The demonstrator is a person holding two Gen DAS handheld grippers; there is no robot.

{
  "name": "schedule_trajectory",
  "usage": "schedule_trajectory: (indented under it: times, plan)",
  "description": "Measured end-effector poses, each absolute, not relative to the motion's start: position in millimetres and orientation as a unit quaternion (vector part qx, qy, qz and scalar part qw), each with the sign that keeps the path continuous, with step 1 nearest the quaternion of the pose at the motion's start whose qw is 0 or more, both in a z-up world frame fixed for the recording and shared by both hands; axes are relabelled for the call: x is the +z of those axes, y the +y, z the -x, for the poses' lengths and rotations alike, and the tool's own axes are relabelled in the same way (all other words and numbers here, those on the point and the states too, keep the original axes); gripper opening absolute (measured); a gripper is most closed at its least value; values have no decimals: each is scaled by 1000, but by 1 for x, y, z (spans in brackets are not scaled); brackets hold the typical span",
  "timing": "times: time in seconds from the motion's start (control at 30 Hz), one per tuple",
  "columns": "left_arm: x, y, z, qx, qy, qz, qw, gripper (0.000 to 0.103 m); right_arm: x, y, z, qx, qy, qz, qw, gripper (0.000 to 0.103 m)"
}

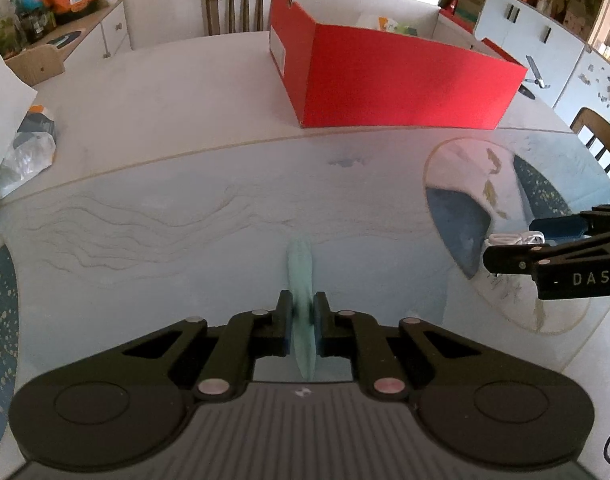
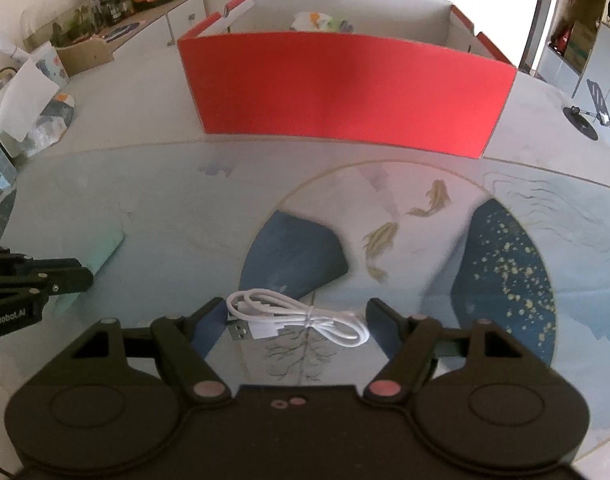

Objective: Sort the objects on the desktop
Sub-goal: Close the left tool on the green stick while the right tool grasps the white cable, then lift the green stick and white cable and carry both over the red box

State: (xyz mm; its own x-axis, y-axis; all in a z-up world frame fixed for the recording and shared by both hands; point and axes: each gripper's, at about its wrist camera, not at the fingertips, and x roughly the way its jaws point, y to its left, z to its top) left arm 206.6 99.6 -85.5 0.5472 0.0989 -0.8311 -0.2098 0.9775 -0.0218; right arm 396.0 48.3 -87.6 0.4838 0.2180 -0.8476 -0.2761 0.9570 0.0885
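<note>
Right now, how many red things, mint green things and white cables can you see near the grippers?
Red: 1, the red box
Mint green: 1, the flat mint green thing pinched in the left gripper
White: 1, the white cable between the open right gripper's fingers
Total: 3

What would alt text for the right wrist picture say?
The right gripper has its fingers open around a coiled white USB cable lying on a patterned table mat. A red box stands behind; the left gripper holds something pale green.
</note>
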Motion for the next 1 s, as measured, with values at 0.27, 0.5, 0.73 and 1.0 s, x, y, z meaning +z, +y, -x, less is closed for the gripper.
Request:
schedule_trajectory:
  times: [0.27,0.5,0.73,1.0]
  plan:
    - [-73,88,-208,81,457,74,883,9,-77,30,-396,151,482,27,862,76]
    - [-73,77,-204,72,459,71,883,8,-75,18,-396,156,482,28,862,76]
    - [-57,68,-206,61,445,93,889,7,-66,7,-395,165,476,29,863,76]
    - [-42,62,-211,57,435,112,892,7,-57,-8,-395,166,470,28,867,76]
